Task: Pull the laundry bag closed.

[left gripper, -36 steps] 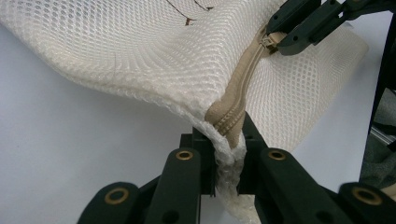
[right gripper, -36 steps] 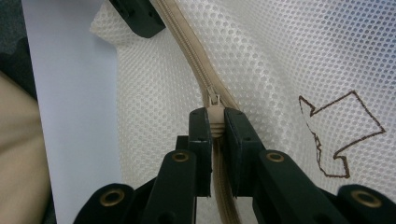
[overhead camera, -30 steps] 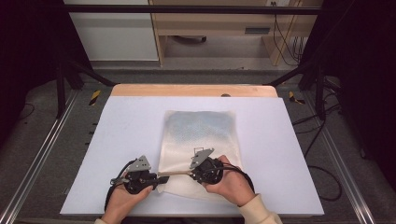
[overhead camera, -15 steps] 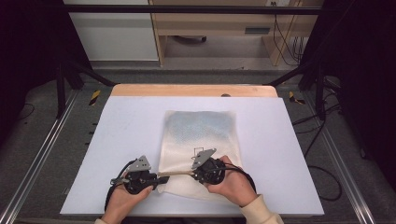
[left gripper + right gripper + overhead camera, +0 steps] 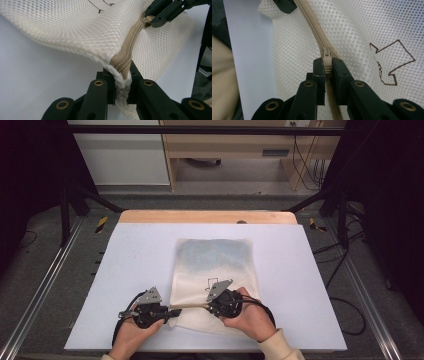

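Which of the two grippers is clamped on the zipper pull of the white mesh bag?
The right gripper: its jaws pinch the beige zipper pull, while the left gripper clamps the white mesh laundry bag at its corner.

The right hand-held gripper (image 5: pixel 327 65) rises from the bottom edge with its two black jaws pinched tight on the beige zipper pull (image 5: pixel 327 60) of a white mesh bag (image 5: pixel 352 30). Away from the pull, the beige zipper (image 5: pixel 312 23) runs up and to the left across the mesh, towards the black jaw tips of the left hand-held gripper (image 5: pixel 284 5) at the top edge. To the right of the pull, a brown outlined arrow (image 5: pixel 392 62) is drawn on the mesh. To the left of the pull, past the bag's edge, lies the pale bench (image 5: pixel 249 50), and beyond it a beige sleeve (image 5: pixel 223 80).
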Available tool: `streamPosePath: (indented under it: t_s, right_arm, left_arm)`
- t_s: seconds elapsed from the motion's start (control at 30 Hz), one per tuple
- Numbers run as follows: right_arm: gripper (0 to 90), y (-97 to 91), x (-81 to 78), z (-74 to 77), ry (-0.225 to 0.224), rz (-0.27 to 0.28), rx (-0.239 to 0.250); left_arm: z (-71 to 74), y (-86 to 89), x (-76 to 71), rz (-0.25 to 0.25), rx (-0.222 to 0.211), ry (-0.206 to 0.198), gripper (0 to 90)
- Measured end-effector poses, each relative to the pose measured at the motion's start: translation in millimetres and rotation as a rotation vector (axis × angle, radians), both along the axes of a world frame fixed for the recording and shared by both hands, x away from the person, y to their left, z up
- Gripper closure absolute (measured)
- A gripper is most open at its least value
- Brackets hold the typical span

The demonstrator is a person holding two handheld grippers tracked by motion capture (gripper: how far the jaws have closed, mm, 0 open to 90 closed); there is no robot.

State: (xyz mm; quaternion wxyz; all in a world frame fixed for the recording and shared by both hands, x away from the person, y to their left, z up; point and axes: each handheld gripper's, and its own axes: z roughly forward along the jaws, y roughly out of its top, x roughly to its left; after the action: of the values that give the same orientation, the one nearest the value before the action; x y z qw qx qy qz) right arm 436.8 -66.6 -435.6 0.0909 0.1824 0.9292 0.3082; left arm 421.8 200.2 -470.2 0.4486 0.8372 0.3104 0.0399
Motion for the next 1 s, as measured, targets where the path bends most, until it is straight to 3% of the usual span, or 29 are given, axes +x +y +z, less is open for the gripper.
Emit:
streamPosePath:
  t_s: [1.0]
  right_arm:
    - [82.2, -10.7, -2.2, -0.7, 0.003, -0.018, 0.003]
  left_arm:
    - [-0.3, -1.5, -1.3, 0.003, 0.007, -0.008, 81.9]
